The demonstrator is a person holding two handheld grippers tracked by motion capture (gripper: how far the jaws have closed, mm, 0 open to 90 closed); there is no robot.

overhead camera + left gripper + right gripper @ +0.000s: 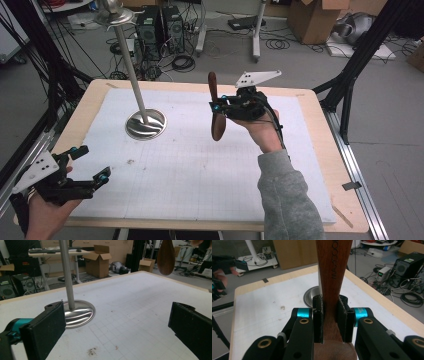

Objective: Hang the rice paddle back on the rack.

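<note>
The wooden spoon [216, 107] is dark reddish brown, with dark lettering printed along its handle in the right gripper view. The right gripper [218, 105] is black with teal bands — so is the left gripper [90, 165], at 8 o'clock in the high view. Each carries a pale grey plate dotted with small holes. The desk [320, 150] has a light wood rim around a white mat [190, 165] ruled in a faint grid. The stand [145, 122] is shiny silver. One sleeve [290, 200] is grey.

Right gripper [330, 317]: black jaws with teal collars are clamping the flat handle of a dark brown wooden spoon [332, 277], which is running upward out of frame. Round shiny steel base [310, 296] is sitting behind it on the white gridded mat [269, 315]. Left gripper [227, 266] is showing far off
</note>
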